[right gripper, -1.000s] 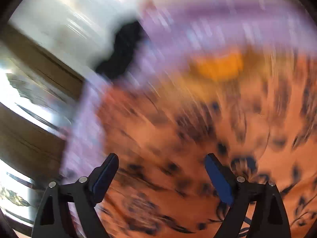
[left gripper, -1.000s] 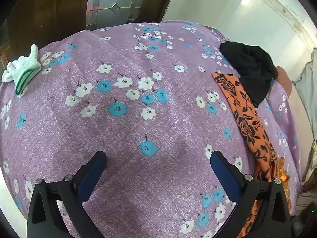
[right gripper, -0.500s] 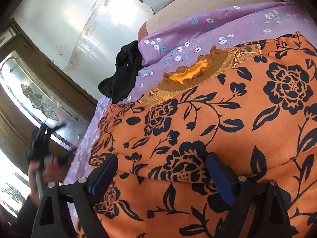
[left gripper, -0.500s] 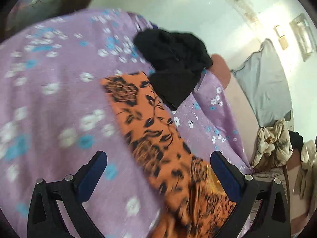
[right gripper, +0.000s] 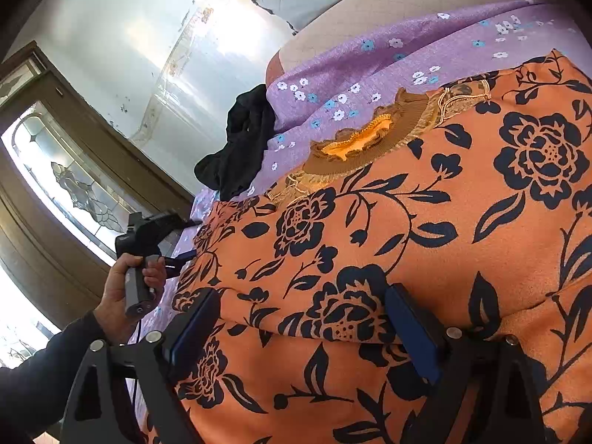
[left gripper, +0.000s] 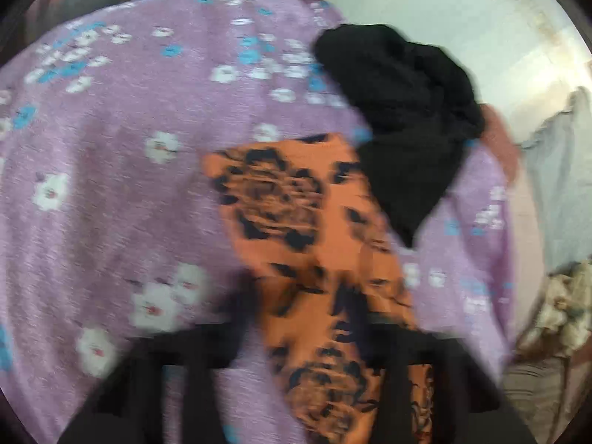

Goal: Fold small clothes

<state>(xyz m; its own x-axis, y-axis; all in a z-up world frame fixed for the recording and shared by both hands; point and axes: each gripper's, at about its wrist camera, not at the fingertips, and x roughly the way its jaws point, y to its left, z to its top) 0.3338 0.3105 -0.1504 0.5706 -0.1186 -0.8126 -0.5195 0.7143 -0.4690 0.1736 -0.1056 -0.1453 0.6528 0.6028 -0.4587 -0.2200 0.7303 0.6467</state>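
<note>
1. The orange garment, printed with black roses, lies spread on a bed under a purple floral sheet; its ruffled neckline faces the far edge of the bed.
2. The right tongs stand wide open just above the orange cloth, one blue-padded finger on each side of a rose at a ridge in the fabric; they grip nothing.
3. In the right wrist view, the person's left hand holds the left tongs by the handle at the garment's left edge, their fingers reaching onto the cloth.
4. The left wrist view is badly blurred: the left tongs appear as dark smears on either side of a narrow strip of the orange garment, seemingly close together, but I cannot tell whether they have caught it.
5. A crumpled black garment lies beyond the orange one near the bed's far edge, its lower tip overlapping the orange corner.
6. Behind the bed are a pale wall and a wooden door with patterned glass.
</note>
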